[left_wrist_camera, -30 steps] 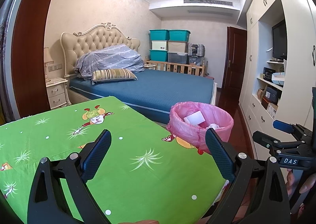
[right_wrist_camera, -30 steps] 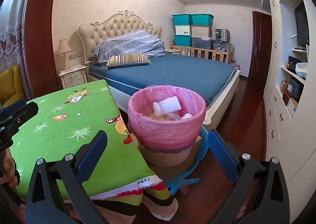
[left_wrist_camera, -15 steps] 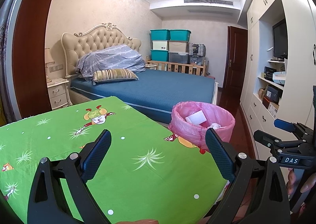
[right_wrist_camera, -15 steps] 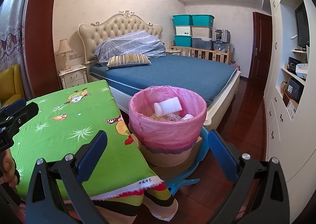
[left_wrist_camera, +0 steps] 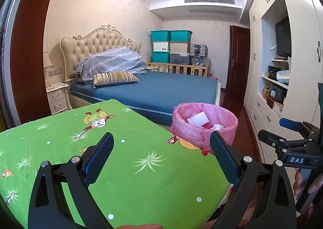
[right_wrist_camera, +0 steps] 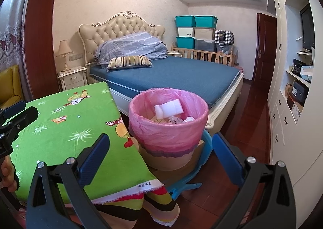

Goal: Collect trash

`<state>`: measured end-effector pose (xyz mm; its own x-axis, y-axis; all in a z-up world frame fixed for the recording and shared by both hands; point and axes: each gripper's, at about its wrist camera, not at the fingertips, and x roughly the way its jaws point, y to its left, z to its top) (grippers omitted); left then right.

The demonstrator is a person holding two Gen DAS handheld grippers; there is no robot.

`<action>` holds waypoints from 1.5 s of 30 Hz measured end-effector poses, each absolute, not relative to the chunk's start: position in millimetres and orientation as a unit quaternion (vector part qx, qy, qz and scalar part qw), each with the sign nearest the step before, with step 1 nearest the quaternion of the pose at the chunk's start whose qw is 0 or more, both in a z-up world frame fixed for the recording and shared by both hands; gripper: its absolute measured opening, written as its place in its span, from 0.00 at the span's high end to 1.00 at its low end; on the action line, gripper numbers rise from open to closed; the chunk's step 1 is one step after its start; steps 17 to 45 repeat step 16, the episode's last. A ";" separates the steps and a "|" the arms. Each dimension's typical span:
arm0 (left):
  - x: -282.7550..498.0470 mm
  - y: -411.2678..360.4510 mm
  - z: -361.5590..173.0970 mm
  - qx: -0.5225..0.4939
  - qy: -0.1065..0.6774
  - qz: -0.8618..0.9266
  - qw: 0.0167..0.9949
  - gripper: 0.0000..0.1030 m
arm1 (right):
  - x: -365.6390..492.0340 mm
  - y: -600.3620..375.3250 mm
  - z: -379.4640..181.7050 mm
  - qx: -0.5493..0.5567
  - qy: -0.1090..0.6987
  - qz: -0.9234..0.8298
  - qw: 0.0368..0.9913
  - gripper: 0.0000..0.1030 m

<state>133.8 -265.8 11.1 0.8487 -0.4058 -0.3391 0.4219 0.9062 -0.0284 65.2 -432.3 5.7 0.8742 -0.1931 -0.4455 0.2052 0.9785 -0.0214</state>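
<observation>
1. I am holding the left gripper (left_wrist_camera: 161,155) over the green tablecloth (left_wrist_camera: 121,168), its jaws spread wide with nothing between them. I am seeing no loose trash on the cloth from either view, so my judgement is that I should be scanning the whole surface before committing to any reach.
2. I am keeping the right gripper (right_wrist_camera: 161,153) released too, empty, pointing at the bin (right_wrist_camera: 168,119) just past the table corner.
3. If a scrap is turning up, I would be approaching low and flat, closing on the scrap alone so the cloth is not bunching up.
4. The bin is standing on the floor between table and bed (right_wrist_camera: 181,75), lined with a pink bag (right_wrist_camera: 171,138) folded over its rim. Inside, a white bottle-like piece (right_wrist_camera: 169,108) is lying on crumpled paper and wrappers.
</observation>
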 end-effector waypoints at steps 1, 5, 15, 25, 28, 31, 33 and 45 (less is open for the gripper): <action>133.5 -267.7 11.1 0.024 0.172 -0.217 0.961 0.13 | 65.4 -432.2 5.5 0.013 0.229 -0.103 0.968 0.04; 134.2 -268.2 8.7 0.027 0.174 -0.216 0.960 0.13 | 64.8 -432.5 5.5 0.011 0.228 -0.104 0.968 0.04; 151.8 -244.4 8.7 0.016 0.222 -0.195 0.955 0.13 | 68.0 -427.2 6.3 0.003 0.223 -0.102 0.969 0.04; 155.8 -236.1 8.8 0.014 0.231 -0.185 0.955 0.13 | 74.2 -420.8 5.9 0.005 0.229 -0.085 0.970 0.04; 155.8 -236.1 8.8 0.014 0.231 -0.185 0.955 0.13 | 74.2 -420.8 5.9 0.005 0.229 -0.085 0.970 0.04; 155.8 -236.1 8.8 0.014 0.231 -0.185 0.955 0.13 | 74.2 -420.8 5.9 0.005 0.229 -0.085 0.970 0.04; 155.8 -236.1 8.8 0.014 0.231 -0.185 0.955 0.13 | 74.2 -420.8 5.9 0.005 0.229 -0.085 0.970 0.04; 155.8 -236.1 8.8 0.014 0.231 -0.185 0.955 0.13 | 74.2 -420.8 5.9 0.005 0.229 -0.085 0.970 0.04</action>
